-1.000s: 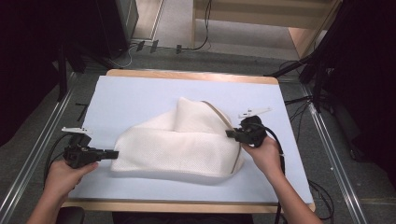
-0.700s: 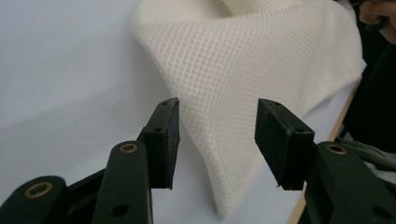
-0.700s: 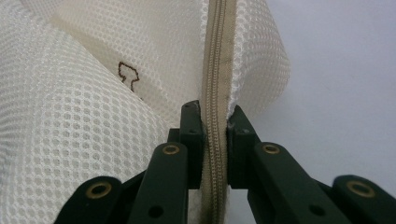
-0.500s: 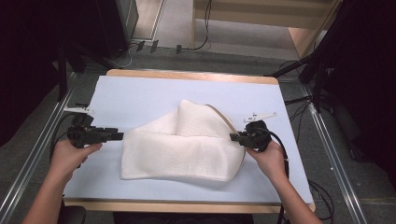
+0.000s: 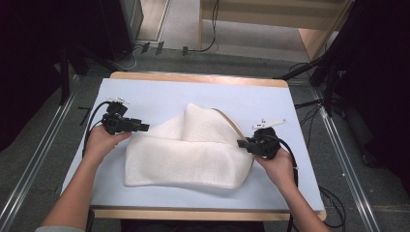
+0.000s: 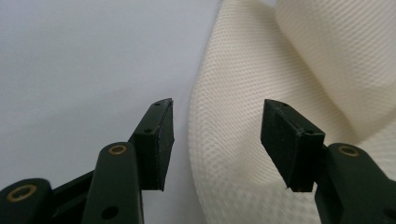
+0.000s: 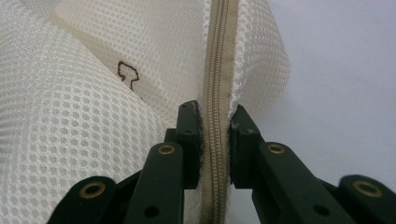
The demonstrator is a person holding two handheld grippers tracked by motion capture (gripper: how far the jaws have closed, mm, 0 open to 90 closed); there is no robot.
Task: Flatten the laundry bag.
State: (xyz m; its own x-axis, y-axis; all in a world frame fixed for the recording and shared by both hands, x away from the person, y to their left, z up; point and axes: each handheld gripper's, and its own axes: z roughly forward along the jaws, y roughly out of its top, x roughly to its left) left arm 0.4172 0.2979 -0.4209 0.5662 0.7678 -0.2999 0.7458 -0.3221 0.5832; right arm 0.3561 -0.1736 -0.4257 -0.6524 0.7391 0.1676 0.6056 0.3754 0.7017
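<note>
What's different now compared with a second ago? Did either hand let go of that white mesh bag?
Yes, the left tool let go: its jaws have just been opening and it moved from the white mesh bag's near-left corner up along the left edge toward the far side. In the left gripper view an edge of the bag lies between the jaws, unpressed. The right tool stayed put, clamped on the bag's zipper. The bag barely shifted.

Folded white mesh laundry bag (image 5: 186,154) lies mid-surface on the pale blue surface (image 5: 159,94), an upper fold overlapping the lower layer. Left gripper (image 6: 217,135): bag edge lies between and beyond its jaws, bare surface to their left. Right gripper (image 7: 215,140): beige zipper strip (image 7: 217,70) runs between its jaws and onward; mesh left of them, surface right.
</note>
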